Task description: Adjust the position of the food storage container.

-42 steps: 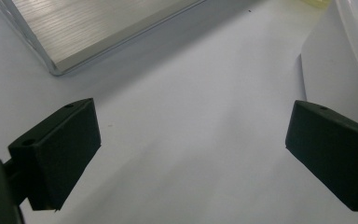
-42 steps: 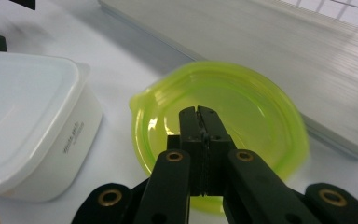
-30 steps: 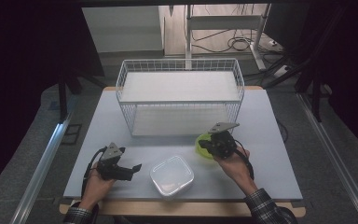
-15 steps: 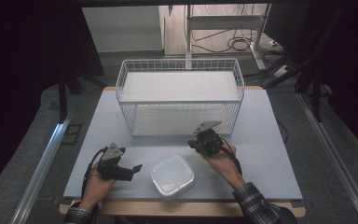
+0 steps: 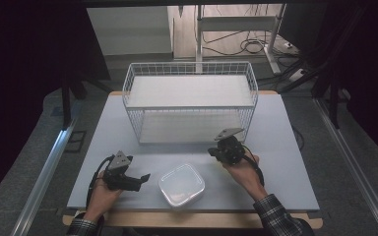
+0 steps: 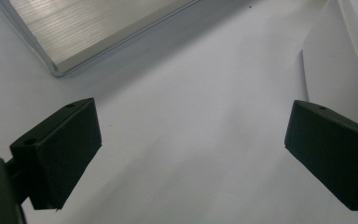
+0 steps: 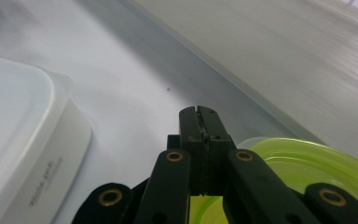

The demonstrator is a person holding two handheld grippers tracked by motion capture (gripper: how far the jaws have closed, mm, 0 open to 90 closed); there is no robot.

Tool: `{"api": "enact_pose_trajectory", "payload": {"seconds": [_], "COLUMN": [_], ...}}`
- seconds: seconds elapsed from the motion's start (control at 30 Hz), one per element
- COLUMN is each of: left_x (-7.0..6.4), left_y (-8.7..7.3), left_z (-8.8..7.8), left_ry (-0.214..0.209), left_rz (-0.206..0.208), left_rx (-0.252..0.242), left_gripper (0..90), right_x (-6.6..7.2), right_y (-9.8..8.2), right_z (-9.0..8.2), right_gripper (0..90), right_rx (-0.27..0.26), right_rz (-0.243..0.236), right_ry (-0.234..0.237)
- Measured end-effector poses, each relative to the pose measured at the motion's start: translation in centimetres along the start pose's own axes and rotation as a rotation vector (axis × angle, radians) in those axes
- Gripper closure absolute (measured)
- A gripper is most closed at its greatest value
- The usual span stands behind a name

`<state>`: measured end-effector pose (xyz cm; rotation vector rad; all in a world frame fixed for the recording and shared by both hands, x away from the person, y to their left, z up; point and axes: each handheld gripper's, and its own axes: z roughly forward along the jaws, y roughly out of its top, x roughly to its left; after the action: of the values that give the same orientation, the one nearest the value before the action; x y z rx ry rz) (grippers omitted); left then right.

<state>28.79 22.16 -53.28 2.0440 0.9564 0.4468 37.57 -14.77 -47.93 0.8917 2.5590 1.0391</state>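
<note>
A clear lidded plastic container sits near the table's front edge, between my two grippers; it also shows in the right gripper view. My left gripper rests on the table just left of it, jaws wide open with only bare table between them. My right gripper hovers to the right of the container, in front of the wire basket. Its jaws are pressed together. A yellow-green round plastic piece lies under and beside them. Whether its rim is pinched I cannot tell.
A large white wire basket with a pale board as its floor stands at the back middle of the light grey table. Its lower edge lies ahead of the left gripper. Dark floor, cables and metal rails surround the table.
My right gripper has shifted left toward the container, and the yellow-green piece seen beside it a second ago is now hidden under gripper and hand. The left gripper has stayed put.
</note>
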Motion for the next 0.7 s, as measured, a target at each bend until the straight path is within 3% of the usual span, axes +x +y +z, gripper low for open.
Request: {"api": "enact_pose_trajectory", "payload": {"seconds": [0.7], "left_x": [-0.1], "left_y": [0.1], "left_z": [0.0], "left_ry": [0.000], "left_rz": [-0.010], "left_rx": [0.008], "left_gripper": [4.2], "right_x": [-4.4], "right_y": [-3.9], "right_z": [-4.5], "right_gripper": [89.6], "right_rx": [0.002], "right_rz": [0.119], "right_ry": [-0.097]}}
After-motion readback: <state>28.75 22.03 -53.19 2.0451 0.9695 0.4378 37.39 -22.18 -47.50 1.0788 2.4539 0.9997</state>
